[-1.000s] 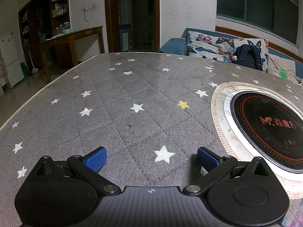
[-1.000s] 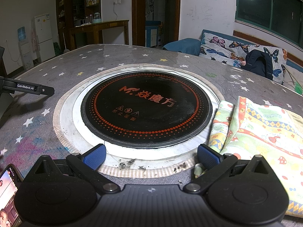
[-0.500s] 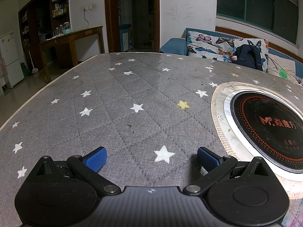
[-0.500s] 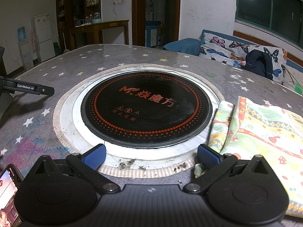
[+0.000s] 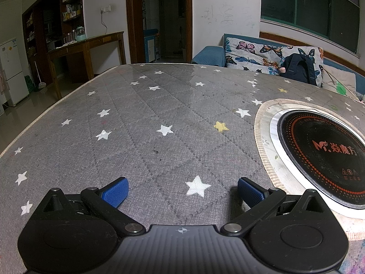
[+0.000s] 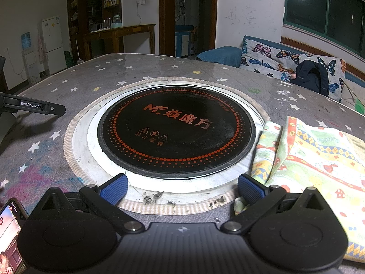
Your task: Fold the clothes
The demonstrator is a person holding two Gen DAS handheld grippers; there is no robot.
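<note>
A folded cloth (image 6: 312,159), pale green and yellow with red mushroom prints, lies on the table at the right of the right wrist view. My right gripper (image 6: 181,188) is open, low over the table's near edge; its right blue fingertip (image 6: 249,190) sits at the cloth's near-left corner, nothing between the jaws. My left gripper (image 5: 182,191) is open too, over bare grey star-patterned cover (image 5: 141,123), with no cloth in its view. The left gripper's black body (image 6: 32,107) shows at the left edge of the right wrist view.
A round black induction cooktop (image 6: 175,130) with a white ring sits sunk in the table's middle, also seen as cooktop (image 5: 324,155). Crumbs (image 6: 152,197) lie on its near rim. A phone (image 6: 10,226) lies at bottom left. A sofa with a dark backpack (image 6: 312,80) stands behind.
</note>
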